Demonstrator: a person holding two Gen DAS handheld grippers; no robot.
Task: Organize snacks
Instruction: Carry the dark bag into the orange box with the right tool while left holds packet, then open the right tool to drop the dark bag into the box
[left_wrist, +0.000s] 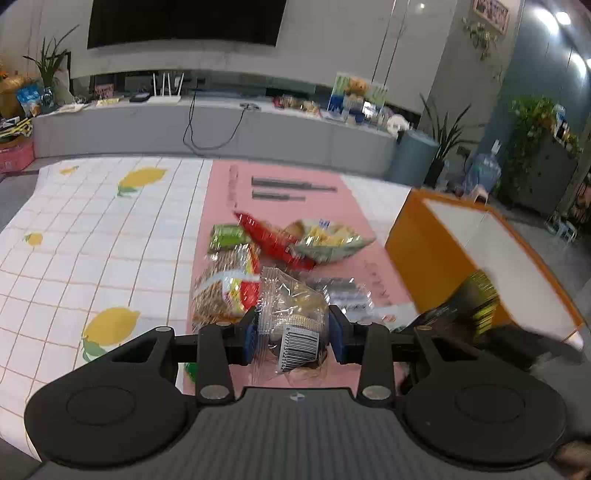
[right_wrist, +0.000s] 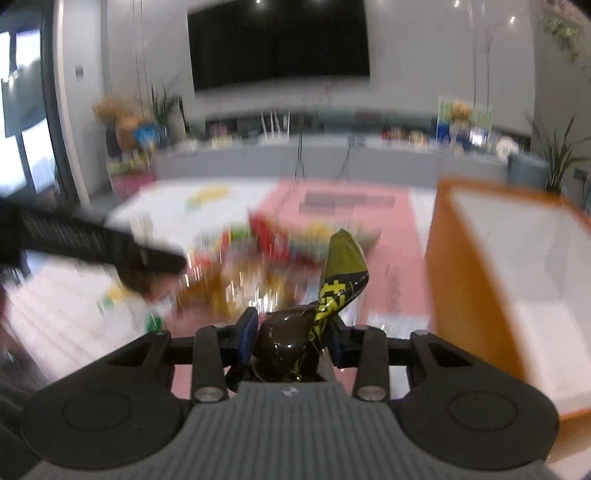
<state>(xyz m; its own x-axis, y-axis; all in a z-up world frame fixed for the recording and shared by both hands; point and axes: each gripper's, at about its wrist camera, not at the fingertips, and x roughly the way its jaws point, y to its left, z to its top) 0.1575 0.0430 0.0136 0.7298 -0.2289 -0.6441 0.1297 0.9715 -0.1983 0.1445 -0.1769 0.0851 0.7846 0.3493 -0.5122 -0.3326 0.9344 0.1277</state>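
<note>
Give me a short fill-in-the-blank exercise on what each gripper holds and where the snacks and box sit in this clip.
1. The left gripper is shut on a clear snack packet with a printed ____ on its label.
2. The right gripper is shut on a black and ____ wrapper.
3. The loose snack pile lies on the ____ strip of the cloth.
4. The orange box stands to the ____ of the pile.

Missing words: barcode; yellow; pink; right

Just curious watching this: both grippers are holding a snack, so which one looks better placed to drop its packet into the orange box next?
Probably the right gripper: its black packet is beside the orange box; the left gripper is farther.
</note>
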